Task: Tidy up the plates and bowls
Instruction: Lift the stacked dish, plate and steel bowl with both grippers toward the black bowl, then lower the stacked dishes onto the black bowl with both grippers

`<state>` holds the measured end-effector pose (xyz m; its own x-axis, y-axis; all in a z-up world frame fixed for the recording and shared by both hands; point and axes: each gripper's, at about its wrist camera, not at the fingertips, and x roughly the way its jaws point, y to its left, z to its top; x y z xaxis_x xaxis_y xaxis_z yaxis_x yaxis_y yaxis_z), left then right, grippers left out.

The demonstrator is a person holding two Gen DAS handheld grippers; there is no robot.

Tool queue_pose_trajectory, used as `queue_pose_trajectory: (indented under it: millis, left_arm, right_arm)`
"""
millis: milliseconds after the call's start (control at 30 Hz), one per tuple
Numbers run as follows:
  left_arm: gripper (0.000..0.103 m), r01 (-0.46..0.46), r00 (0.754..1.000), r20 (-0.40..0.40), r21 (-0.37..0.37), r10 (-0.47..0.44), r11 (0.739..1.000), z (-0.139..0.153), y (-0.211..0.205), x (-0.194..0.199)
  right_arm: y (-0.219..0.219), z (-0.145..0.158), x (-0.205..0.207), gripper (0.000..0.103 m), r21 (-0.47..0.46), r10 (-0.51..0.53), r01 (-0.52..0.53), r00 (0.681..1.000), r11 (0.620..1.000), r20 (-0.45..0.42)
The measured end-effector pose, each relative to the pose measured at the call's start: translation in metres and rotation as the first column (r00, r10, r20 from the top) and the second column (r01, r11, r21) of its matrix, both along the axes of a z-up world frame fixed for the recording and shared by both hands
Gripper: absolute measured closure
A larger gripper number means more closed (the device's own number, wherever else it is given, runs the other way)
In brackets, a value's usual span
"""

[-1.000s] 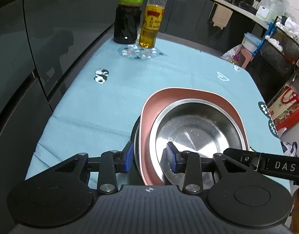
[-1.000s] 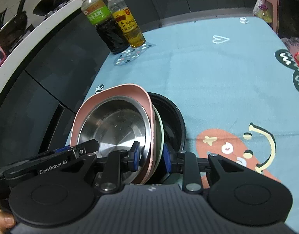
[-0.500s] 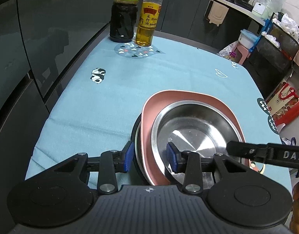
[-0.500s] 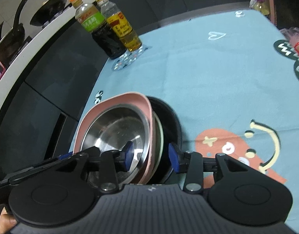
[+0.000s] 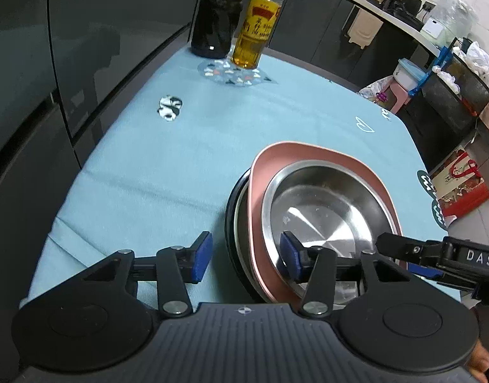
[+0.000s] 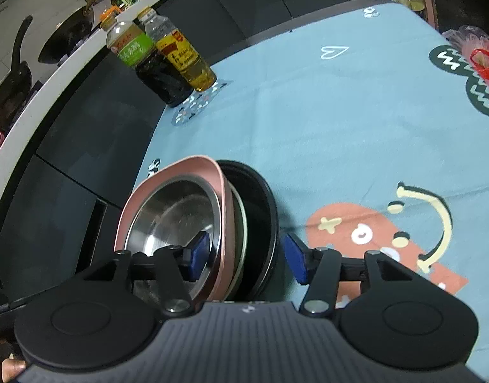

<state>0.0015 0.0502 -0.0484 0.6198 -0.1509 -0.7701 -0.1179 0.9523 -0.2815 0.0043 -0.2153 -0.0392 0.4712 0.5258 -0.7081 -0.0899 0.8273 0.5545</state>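
Stack of 4 nested on the blue tablecloth (image 5: 187,146), near its front edge: steel bowl (image 5: 324,210) in the pink plate (image 5: 314,159), over a pale dish (image 6: 239,220) and a black bowl (image 6: 260,198). Left gripper (image 5: 247,255) and right gripper (image 6: 244,252) both just opened, jaws spread, straddling opposite rims without pressing. Stacking apparently done, release under way. Only withdrawal seemingly left; 2 bottles (image 5: 238,19) well apart at the far edge, no other dishes in sight.
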Motion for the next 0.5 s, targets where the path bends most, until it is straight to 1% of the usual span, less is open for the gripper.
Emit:
queue_pose_trajectory:
  millis: [100,300,367,500]
  left_arm:
    - [0.056,-0.01,1.0,-0.004,-0.026,0.01,1.0,-0.004,0.002,0.002]
    - [0.055,-0.007,1.0,0.012,-0.018,0.007,1.0,-0.005,-0.001,0.004]
    - [0.052,-0.006,1.0,0.02,-0.014,0.007,1.0,-0.005,-0.002,0.004]
    - [0.05,-0.006,0.999,0.031,-0.034,0.007,0.999,-0.008,0.0,0.005]
  right_arm:
    - [0.004,-0.003,0.001,0.065,-0.001,0.013,-0.013,1.0,1.0,-0.014]
    - [0.007,-0.008,0.005,0.065,0.013,0.019,-0.019,0.999,1.0,-0.039]
    - [0.008,-0.01,0.005,0.065,0.014,0.024,-0.023,0.999,1.0,-0.041]
    - [0.01,-0.013,0.006,0.065,0.016,0.03,-0.03,0.999,0.999,-0.04]
